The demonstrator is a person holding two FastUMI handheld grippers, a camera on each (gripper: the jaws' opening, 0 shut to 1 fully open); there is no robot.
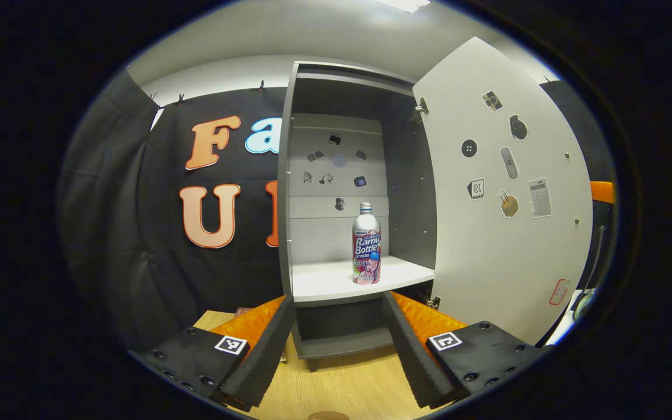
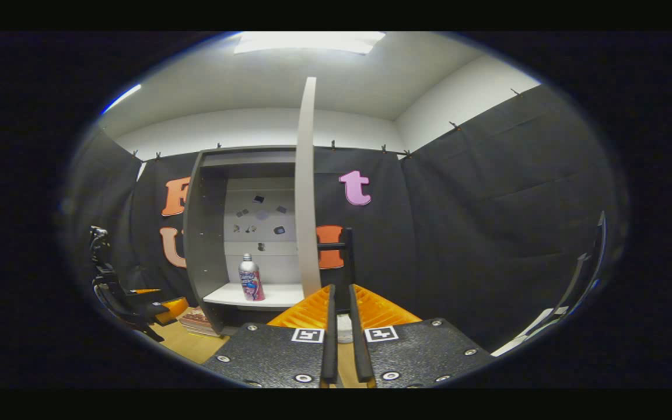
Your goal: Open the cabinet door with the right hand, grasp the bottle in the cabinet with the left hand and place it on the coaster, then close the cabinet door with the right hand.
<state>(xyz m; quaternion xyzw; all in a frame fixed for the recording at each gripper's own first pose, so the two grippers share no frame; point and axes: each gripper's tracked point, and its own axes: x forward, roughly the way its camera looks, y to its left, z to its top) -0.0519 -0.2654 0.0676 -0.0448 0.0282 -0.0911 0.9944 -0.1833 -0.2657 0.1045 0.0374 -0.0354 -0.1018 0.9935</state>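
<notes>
Fingers: left gripper (image 1: 339, 326) spread wide, empty; right gripper (image 2: 340, 326) nearly closed, holding nothing. Cabinet (image 1: 342, 175), frame centre, door (image 1: 499, 192) open: one bottle (image 1: 367, 245) upright on shelf (image 1: 324, 283). Door stickers too small to identify.

Swung wide open, cabinet door (image 1: 499, 192) standing off to the right of the opening. Open air between left gripper (image 1: 339, 344) and shelf (image 1: 336, 283), nothing between. Bare shelf on both sides of bottle (image 1: 366, 245); cabinet walls close on each side.
</notes>
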